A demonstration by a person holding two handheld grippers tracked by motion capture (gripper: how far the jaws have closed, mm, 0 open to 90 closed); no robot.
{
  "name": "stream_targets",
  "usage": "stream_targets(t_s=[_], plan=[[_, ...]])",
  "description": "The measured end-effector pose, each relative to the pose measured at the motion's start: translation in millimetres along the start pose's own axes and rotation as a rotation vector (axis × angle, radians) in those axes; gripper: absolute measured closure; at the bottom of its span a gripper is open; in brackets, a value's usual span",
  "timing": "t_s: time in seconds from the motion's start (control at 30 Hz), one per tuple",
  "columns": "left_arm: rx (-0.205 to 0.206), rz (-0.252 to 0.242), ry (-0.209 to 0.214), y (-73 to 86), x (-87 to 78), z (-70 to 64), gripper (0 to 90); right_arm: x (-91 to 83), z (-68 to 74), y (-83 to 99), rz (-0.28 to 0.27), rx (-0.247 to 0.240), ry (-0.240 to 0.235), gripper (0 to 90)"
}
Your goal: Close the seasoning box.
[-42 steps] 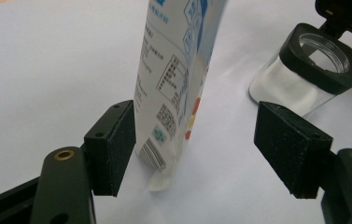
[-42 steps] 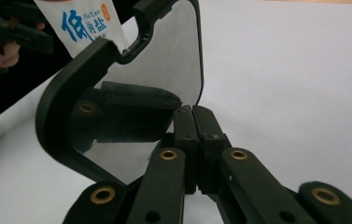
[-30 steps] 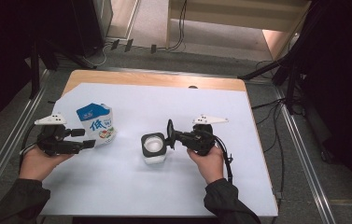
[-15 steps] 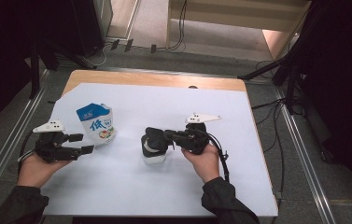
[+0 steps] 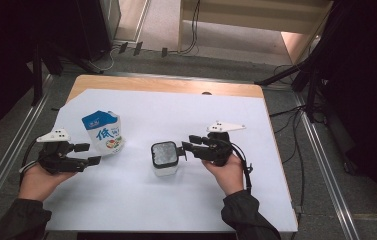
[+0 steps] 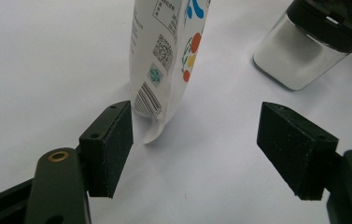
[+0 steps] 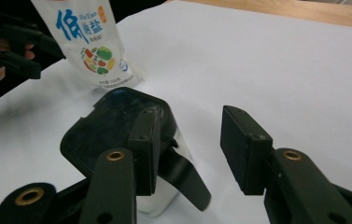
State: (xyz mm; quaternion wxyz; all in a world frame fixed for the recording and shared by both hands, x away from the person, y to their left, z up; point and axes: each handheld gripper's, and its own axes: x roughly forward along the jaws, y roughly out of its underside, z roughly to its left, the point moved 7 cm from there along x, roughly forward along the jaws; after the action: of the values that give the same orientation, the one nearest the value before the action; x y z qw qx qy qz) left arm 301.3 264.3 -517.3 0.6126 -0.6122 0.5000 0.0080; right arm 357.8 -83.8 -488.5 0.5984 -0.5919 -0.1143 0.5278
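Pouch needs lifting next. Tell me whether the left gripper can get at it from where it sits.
Probably yes: the left gripper is open, the pouch stands just ahead between its jaws, nothing between. The jar stands off to one side.

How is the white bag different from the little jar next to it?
The bag is soft, white and blue with printed writing and pictures; the jar is hard, clear glass with a black lid. The bag stands taller than the jar. The bag sits ahead of the open left gripper, while the jar's lid is right by the fingers of the right gripper. Both stand upright on the white table.
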Motion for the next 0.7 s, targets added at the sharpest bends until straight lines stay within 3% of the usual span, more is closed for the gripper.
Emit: stream_targets(t_s=[0.13,0.3,0.4,0.7], plan=[[-0.006,-0.008,-0.005,-0.7,-1.0,-0.8,28.6,-11.5,-10.7,6.0,-0.016,0.022,0.023,57.9],[0.003,0.007,-0.023,1.4,0.7,0.0,28.8,-27.5,-27.5,10.7,-0.036,0.022,0.096,56.6],[0.005,0.007,-0.008,1.3,1.5,-1.3,30.2,-39.1,-37.4,11.7,-0.065,0.051,0.116,56.5],[0.012,0.014,-0.013,2.7,4.5,-1.3,30.3,-56.2,-59.1,27.8,-0.060,0.081,0.169,50.7]])
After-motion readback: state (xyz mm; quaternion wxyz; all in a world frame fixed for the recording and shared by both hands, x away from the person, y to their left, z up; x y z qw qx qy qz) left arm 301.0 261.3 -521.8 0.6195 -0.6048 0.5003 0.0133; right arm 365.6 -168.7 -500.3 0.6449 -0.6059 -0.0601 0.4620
